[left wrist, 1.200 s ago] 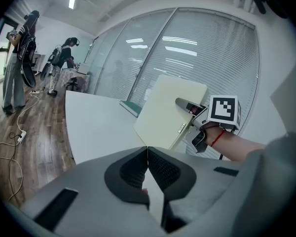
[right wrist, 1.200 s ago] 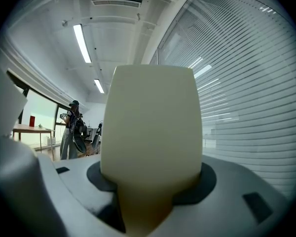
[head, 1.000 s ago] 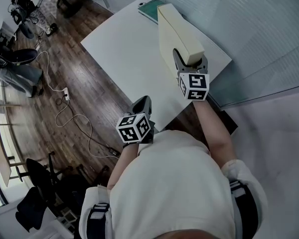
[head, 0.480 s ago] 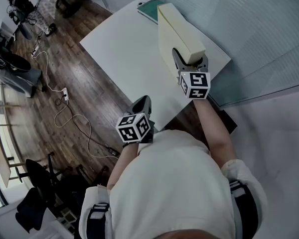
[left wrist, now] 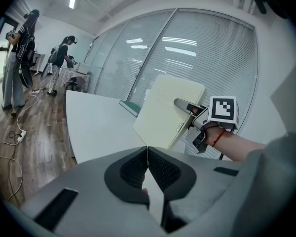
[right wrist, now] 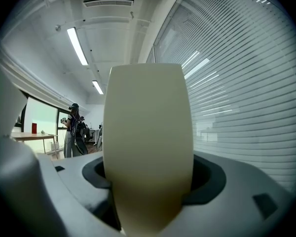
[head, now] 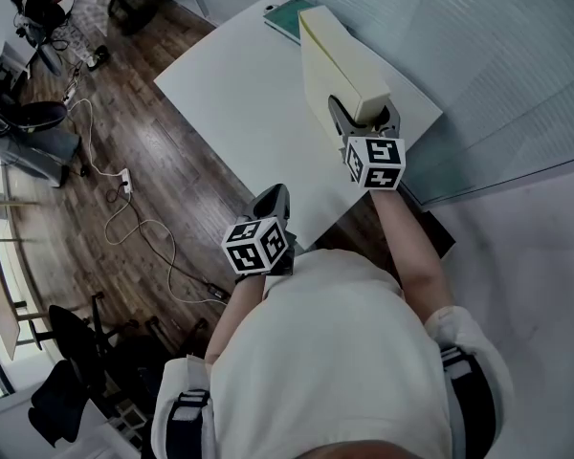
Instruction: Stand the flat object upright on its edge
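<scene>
Right gripper view puts the cream box [right wrist: 148, 132] squarely between the jaws of your right gripper [right wrist: 148, 177], filling the middle of the picture. Those jaws stand wide and have just been opening. In head view the fingers [head: 333, 111] sit just off the box's [head: 330, 60] near end rather than pinching it, so your right gripper [head: 364, 110] flanks the box without clamping it.

The box stands upright on 1 long edge on the white table [head: 239, 103], with its broad faces vertical (left gripper view shows 1 broad face of the box [left wrist: 165, 112] side-on). It runs away from you along the table's right side, close to the glass wall with blinds [head: 478, 55].

Your left gripper [head: 275, 193] is held low at the table's near edge, well apart from the box. Its jaws [left wrist: 147, 149] are pressed together with nothing between them.

Just beyond the box's far end, a teal book [head: 289, 17] lies flat near the table's far corner. A white cable [head: 124, 175] trails across the wooden floor [head: 163, 151] to your left.
</scene>
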`<state>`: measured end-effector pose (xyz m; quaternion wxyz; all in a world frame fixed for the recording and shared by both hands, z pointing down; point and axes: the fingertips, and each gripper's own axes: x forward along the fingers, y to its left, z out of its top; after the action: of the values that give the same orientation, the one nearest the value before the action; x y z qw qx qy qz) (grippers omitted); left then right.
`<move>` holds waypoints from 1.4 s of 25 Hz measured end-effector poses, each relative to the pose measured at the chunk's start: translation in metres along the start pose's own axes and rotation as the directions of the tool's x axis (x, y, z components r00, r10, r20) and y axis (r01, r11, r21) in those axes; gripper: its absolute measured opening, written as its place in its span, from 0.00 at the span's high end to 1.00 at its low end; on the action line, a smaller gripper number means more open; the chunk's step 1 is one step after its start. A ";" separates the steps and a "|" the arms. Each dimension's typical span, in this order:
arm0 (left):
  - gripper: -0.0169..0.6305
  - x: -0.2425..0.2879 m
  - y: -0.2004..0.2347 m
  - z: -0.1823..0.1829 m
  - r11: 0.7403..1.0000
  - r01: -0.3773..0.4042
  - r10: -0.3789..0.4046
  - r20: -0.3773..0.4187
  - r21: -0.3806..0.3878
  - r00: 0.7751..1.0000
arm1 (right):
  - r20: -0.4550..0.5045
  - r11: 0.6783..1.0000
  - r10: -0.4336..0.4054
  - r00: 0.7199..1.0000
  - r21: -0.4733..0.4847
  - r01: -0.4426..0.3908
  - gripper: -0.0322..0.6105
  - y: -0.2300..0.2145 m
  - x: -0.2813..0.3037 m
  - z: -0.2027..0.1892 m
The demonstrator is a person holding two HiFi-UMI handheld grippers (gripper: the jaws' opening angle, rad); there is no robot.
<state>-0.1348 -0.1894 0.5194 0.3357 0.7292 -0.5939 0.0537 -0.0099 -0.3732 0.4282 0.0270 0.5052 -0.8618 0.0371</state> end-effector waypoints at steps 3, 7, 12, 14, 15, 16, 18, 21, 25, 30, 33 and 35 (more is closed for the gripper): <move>0.94 -0.001 -0.001 -0.002 1.000 0.001 -0.001 0.001 0.001 1.000 | -0.005 1.000 0.003 1.000 0.002 -0.003 0.40 0.001 -0.003 -0.001; 0.94 -0.005 -0.002 -0.005 1.000 0.001 -0.001 -0.001 0.004 1.000 | -0.014 1.000 -0.001 1.000 -0.002 0.001 0.40 0.002 -0.009 -0.005; 0.94 -0.012 -0.004 -0.009 1.000 0.001 -0.001 -0.004 0.011 1.000 | -0.024 1.000 -0.005 1.000 -0.001 0.005 0.40 0.003 -0.018 -0.008; 0.94 -0.014 -0.005 -0.008 1.000 0.002 -0.002 -0.001 0.012 1.000 | -0.028 1.000 -0.004 1.000 -0.003 0.004 0.40 0.004 -0.021 -0.008; 0.94 -0.015 -0.006 -0.008 1.000 0.002 -0.002 0.000 0.013 1.000 | -0.029 1.000 -0.004 1.000 -0.004 0.004 0.40 0.005 -0.023 -0.008; 0.94 -0.017 -0.008 -0.008 1.000 0.003 -0.003 0.001 0.014 1.000 | -0.031 1.000 -0.004 1.000 -0.004 0.004 0.40 0.005 -0.026 -0.008; 0.94 -0.021 -0.010 -0.009 1.000 0.006 -0.006 0.002 0.016 1.000 | -0.032 1.000 -0.006 0.999 0.000 0.006 0.40 0.006 -0.031 -0.007; 0.94 -0.025 -0.011 -0.012 1.000 0.008 -0.008 0.001 0.019 1.000 | -0.033 1.000 -0.010 0.999 0.009 0.011 0.40 0.008 -0.038 -0.008; 0.94 -0.035 -0.011 -0.016 1.000 0.011 -0.011 0.001 0.020 1.000 | -0.033 1.000 -0.016 0.999 0.016 0.016 0.40 0.014 -0.050 -0.008; 0.94 -0.042 -0.015 -0.023 1.000 0.019 -0.019 0.001 0.024 1.000 | -0.038 0.999 -0.022 0.999 0.025 0.023 0.40 0.017 -0.068 -0.012; 0.94 -0.047 -0.019 -0.029 0.999 0.026 -0.026 0.001 0.024 1.000 | -0.041 0.999 -0.022 0.999 0.026 0.023 0.40 0.019 -0.081 -0.015; 0.94 -0.049 -0.022 -0.031 0.999 0.030 -0.030 0.004 0.024 1.000 | -0.038 0.999 -0.018 0.999 0.027 0.019 0.40 0.021 -0.089 -0.013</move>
<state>-0.1186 -0.1296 0.5105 0.3267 0.7421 -0.5828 0.0541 0.0157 -0.2846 0.4333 0.0366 0.5127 -0.8558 0.0582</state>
